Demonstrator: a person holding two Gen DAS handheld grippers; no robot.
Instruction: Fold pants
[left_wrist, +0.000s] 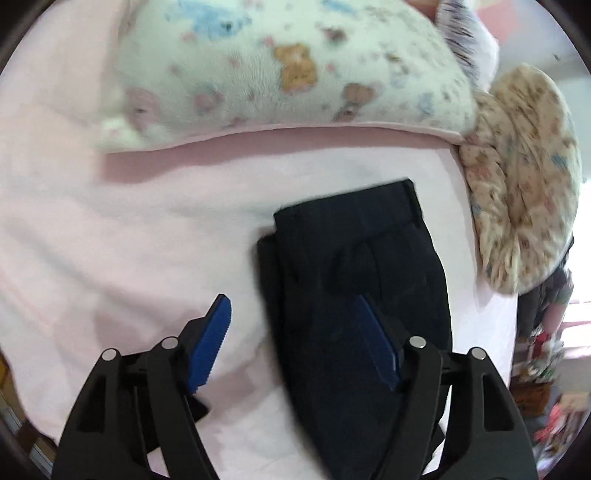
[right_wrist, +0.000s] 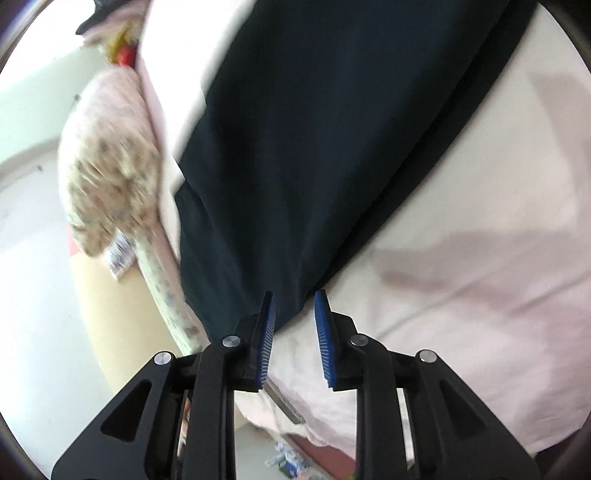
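Dark navy pants (left_wrist: 354, 258) lie folded into a long narrow stack on the pink bed sheet (left_wrist: 110, 240), waistband at the far end. My left gripper (left_wrist: 293, 306) hangs above their near part, open wide. One blue pad sits over the sheet and the other over the cloth, neither gripping anything. In the right wrist view the pants (right_wrist: 314, 147) stretch away from me. My right gripper (right_wrist: 294, 299) stands open at their near corner. The cloth's tip reaches between the fingertips, and the pads stay clear of it.
A plush white blanket with bear prints (left_wrist: 277, 66) lies across the far side of the bed. A floral pillow (left_wrist: 524, 177) sits at the bed's right edge, and it (right_wrist: 110, 166) shows again in the right wrist view. Clutter (left_wrist: 546, 369) covers the floor beyond that edge.
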